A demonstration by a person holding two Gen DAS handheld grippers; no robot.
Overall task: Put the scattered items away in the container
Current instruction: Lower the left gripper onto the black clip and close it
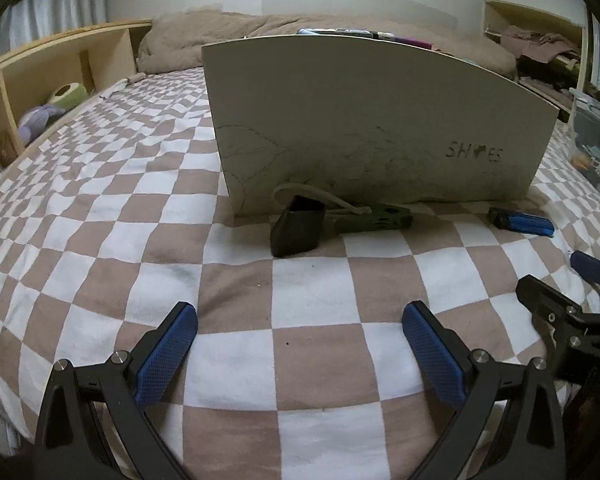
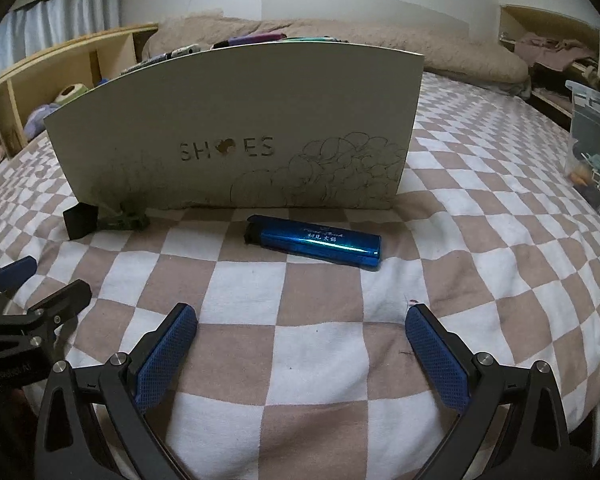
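Observation:
A white shoe box [image 1: 372,120] marked "SHOES" stands on the checkered bed; it also shows in the right wrist view [image 2: 236,128]. Several items poke above its rim. Against its front lie a black cap [image 1: 298,232], a green tool with a cord [image 1: 374,216] and a blue lighter [image 1: 520,222]. In the right wrist view the lighter [image 2: 314,246] lies ahead of my right gripper [image 2: 300,328], with the cap [image 2: 80,220] and green tool [image 2: 126,220] at the left. My left gripper [image 1: 300,324] is open and empty, short of the cap. My right gripper is open and empty.
A wooden shelf [image 1: 60,76] with plush toys runs along the bed's left side. A clear plastic bin [image 2: 592,140] of small things sits at the right. A beige duvet [image 1: 340,28] is bunched behind the box. The right gripper's fingers [image 1: 556,304] show at the left view's right edge.

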